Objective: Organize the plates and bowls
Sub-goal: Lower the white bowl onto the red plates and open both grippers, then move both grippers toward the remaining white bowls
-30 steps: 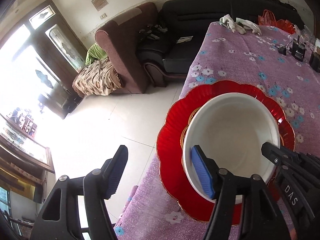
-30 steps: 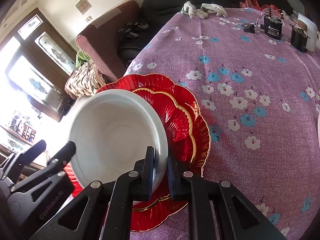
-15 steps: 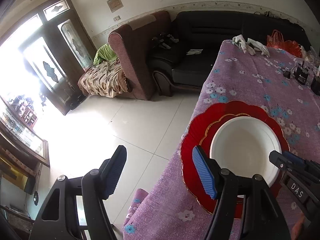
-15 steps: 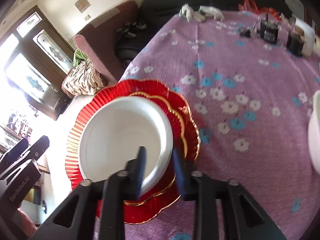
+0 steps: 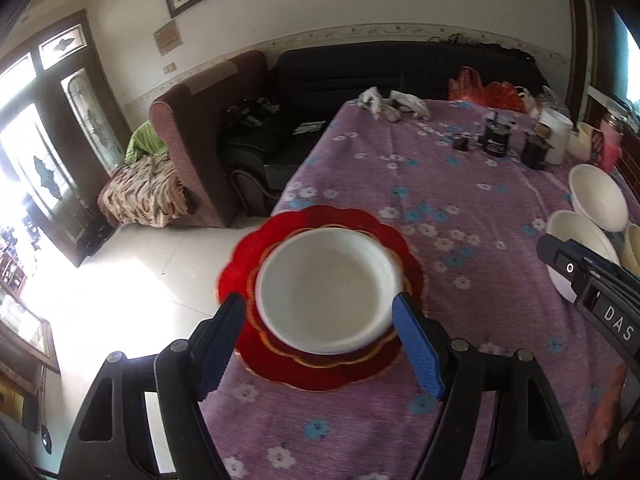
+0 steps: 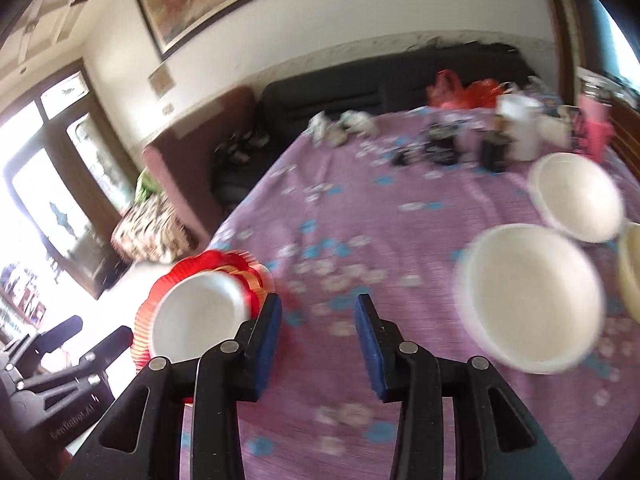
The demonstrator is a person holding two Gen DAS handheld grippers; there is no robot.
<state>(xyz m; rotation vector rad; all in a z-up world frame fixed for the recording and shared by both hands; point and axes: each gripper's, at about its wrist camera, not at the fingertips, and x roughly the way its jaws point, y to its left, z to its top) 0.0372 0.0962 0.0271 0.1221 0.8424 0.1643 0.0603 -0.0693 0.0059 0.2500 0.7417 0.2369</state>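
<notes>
A white bowl (image 5: pixel 325 294) sits on the stacked red plates (image 5: pixel 280 364) at the tabletop's (image 5: pixel 460 184) near corner. The left gripper (image 5: pixel 320 340) and right gripper (image 6: pixel 318 344) have just been opening, fingers apart and empty. Beyond the plates, two more bowls (image 6: pixel 532 296) wait.

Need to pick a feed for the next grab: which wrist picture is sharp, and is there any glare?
Left wrist: mostly sharp, white bowl on red plates clear, doorway blown out. Right wrist: motion-blurred throughout, tablecloth flowers smeared, nearest white bowl soft-edged.
</notes>
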